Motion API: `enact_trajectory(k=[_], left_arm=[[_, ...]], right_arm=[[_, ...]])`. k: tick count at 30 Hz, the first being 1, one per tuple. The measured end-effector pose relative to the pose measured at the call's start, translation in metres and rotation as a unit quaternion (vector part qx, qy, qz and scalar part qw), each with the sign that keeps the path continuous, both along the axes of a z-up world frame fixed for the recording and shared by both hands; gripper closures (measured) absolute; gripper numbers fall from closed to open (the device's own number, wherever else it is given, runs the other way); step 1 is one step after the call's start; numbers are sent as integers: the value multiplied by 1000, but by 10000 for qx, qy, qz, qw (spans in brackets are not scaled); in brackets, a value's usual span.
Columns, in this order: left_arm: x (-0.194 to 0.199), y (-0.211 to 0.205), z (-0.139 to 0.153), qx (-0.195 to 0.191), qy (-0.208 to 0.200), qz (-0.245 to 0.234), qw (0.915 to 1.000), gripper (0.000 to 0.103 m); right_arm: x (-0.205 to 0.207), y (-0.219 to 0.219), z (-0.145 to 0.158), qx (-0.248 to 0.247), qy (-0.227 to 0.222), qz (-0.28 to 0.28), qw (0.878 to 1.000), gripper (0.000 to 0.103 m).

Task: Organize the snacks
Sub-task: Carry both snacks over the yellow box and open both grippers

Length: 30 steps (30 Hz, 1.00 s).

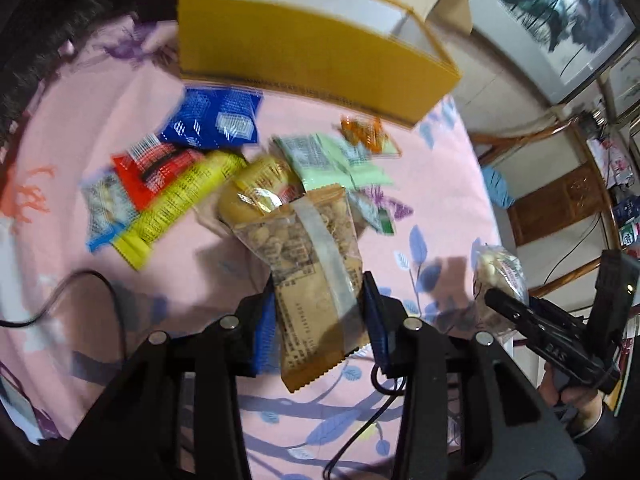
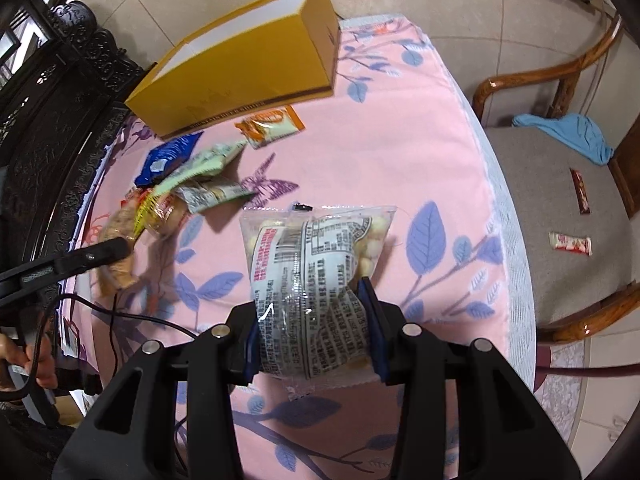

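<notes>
My left gripper is shut on a tan packet of nuts, held above the pink flowered tablecloth. My right gripper is shut on a clear bag of pale round snacks with printed text, also off the cloth. Loose snacks lie in a pile beyond: a blue packet, a red one, a yellow one, green ones and an orange one. An open yellow box stands at the table's far side.
A wooden chair stands right of the table, with a blue cloth and two small packets on its seat. A black cable trails over the cloth on the left. Dark carved furniture borders the table's left side.
</notes>
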<state>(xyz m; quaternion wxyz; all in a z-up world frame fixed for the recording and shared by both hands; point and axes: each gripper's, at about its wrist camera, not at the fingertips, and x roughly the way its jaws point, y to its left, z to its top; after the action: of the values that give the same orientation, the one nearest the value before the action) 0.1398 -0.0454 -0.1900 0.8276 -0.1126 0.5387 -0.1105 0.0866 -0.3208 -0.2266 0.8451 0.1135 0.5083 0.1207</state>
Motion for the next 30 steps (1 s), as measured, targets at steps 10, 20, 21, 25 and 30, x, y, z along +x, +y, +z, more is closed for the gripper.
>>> enact_trajectory(k=[10,20,21,25,30], left_arm=[[2,16,70,151,-980,-65,9951,63],[69,19,121,190,-1758,-21,9842,63],[78,19,126,198,-1824,-3,9830,63],[111,19,144,233,-2115,66,9771,63],[158,21,160,222,-2398,176,9704,63]], right_arm=[[31,24,46,-51,-634,343,9974,60],[94,47,109,-26,-1532,511,9869,60],[103,50,116,-7,-1626,498,9854,60],[137,58,139,24,-1979,433,9793,60],[178,67,157,-32,-2342,385,9714,60]])
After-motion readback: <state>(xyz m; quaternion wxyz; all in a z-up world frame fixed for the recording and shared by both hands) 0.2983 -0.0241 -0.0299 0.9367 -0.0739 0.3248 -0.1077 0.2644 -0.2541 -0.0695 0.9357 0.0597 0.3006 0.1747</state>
